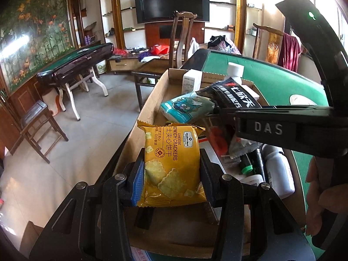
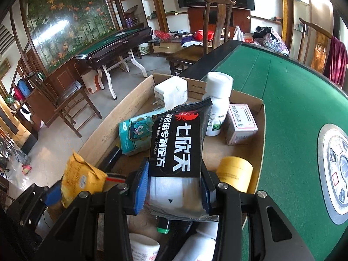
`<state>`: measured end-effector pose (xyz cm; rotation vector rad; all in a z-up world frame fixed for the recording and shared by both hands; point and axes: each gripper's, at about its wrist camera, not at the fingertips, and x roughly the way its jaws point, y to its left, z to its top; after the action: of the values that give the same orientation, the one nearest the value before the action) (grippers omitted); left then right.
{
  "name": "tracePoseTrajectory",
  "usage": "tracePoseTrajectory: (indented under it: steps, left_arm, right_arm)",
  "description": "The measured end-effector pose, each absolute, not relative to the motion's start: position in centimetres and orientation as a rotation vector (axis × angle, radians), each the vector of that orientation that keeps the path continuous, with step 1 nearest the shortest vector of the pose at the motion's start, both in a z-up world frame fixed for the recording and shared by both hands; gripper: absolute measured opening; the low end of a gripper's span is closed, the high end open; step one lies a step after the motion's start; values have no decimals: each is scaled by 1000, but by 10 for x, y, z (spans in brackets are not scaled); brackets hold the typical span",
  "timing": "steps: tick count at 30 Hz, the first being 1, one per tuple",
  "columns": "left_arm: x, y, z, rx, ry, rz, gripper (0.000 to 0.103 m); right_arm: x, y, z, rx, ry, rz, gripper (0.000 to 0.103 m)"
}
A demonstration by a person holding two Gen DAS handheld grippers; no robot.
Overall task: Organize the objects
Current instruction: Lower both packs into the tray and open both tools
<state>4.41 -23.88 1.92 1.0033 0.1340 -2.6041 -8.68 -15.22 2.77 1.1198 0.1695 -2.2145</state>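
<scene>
— Holding anything?
— Gripping a yellow cracker packet (image 1: pixel 171 165) in my left tongs (image 1: pixel 171 174), pads clamped on both its sides, above the near end of the cardboard box (image 1: pixel 150 100). My right tongs (image 2: pixel 174 187) are clamping a black sachet (image 2: pixel 176 148) over the same box.
— What's lying beneath?
— A teal tissue pack (image 2: pixel 134 134), a white bottle (image 2: pixel 217 100), a small pink carton (image 2: pixel 240 124) and a yellow tub (image 2: pixel 235 171). The box is sitting on the green bench (image 2: pixel 293 100).
</scene>
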Motion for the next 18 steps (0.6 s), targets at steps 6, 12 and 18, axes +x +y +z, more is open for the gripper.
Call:
tracePoseTrajectory:
  steps: [6,12,18]
  left_arm:
    - [39,-238,19,1004,125,-2595,45]
    - [38,-236,19,998,114,-2588,45]
    - [37,-237,19,996,122,-2582,46]
  right_arm:
    - [-88,-166,28,1107,214,-2195,40]
    - [-86,-175,27,1089,259,-2190,41]
    - [-86,-176,27,1094,254,-2190,43]
